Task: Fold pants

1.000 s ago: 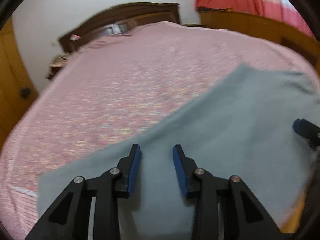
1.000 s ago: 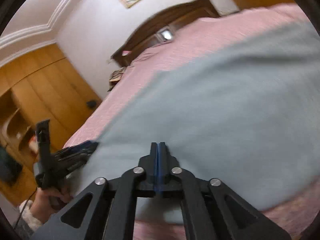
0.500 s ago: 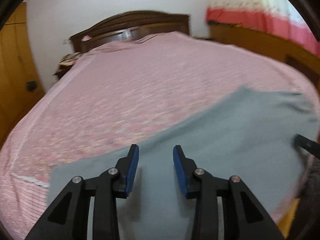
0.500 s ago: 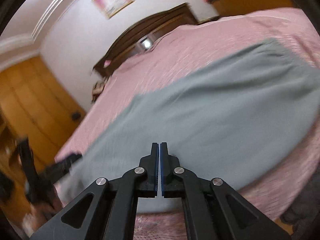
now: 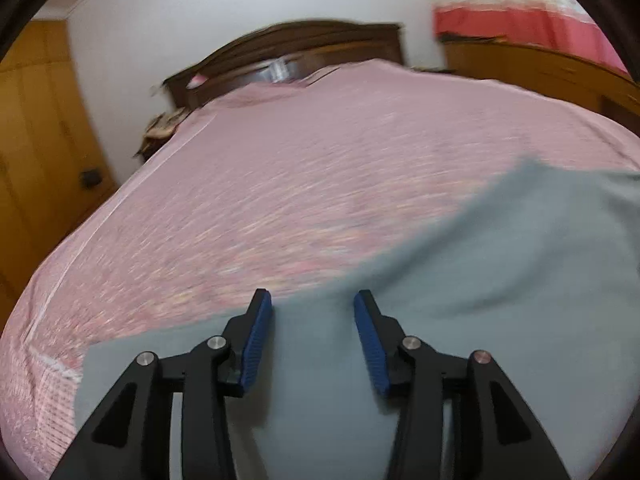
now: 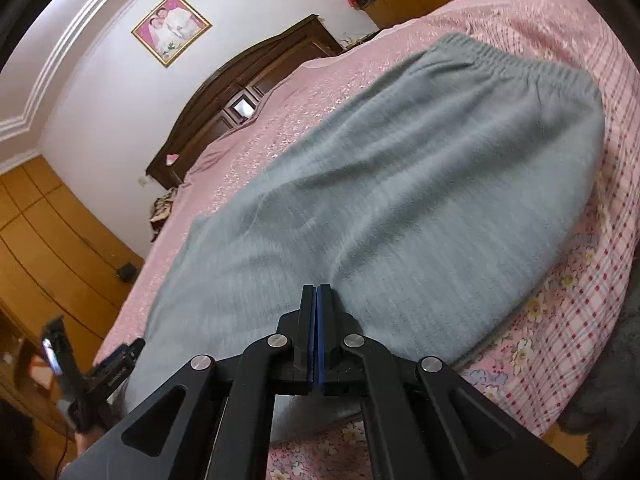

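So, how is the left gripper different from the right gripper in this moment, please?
The left gripper has its jaws wide apart, while the right gripper has them pressed together. Grey fabric shows in the gap of the left one; the right one shows no gap, and nothing visible is caught in it. Both have black arms with blue pads, and both hang over the grey pants spread on the pink bed.

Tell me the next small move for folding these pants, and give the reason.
Probably lower the open left gripper onto the pants' near end and close on it. Its fingers stand apart above the grey cloth with nothing between them, and the right gripper is shut with no cloth visibly in it, so nothing is held yet. The pants lie flat along the bed, waistband at the far end.
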The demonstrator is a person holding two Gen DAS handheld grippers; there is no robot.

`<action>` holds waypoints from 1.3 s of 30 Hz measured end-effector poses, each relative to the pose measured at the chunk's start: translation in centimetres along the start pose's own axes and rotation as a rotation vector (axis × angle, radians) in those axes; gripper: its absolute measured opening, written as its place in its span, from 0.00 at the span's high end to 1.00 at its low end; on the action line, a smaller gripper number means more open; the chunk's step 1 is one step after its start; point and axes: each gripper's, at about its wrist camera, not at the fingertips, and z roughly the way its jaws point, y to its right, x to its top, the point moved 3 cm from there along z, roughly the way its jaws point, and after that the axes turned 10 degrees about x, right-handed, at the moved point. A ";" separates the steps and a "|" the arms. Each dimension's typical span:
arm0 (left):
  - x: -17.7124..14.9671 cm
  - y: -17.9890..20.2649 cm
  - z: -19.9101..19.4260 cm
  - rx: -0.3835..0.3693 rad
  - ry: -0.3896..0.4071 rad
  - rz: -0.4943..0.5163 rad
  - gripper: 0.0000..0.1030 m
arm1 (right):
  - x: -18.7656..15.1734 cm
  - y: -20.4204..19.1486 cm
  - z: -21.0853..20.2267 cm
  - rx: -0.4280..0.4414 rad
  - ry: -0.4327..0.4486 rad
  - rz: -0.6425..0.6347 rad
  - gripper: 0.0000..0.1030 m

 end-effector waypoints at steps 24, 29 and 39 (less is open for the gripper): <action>-3.4 -6.4 -1.6 0.078 -0.124 -0.022 0.43 | -1.7 -0.2 -1.4 -0.003 0.019 -0.026 1.00; -3.2 -8.4 -1.4 0.155 -0.141 -0.053 0.42 | -1.6 -0.3 -1.6 0.003 0.017 -0.015 1.00; -1.6 -7.0 -4.0 0.108 -0.059 -0.007 0.40 | 11.2 1.2 -15.2 0.329 0.062 0.127 0.20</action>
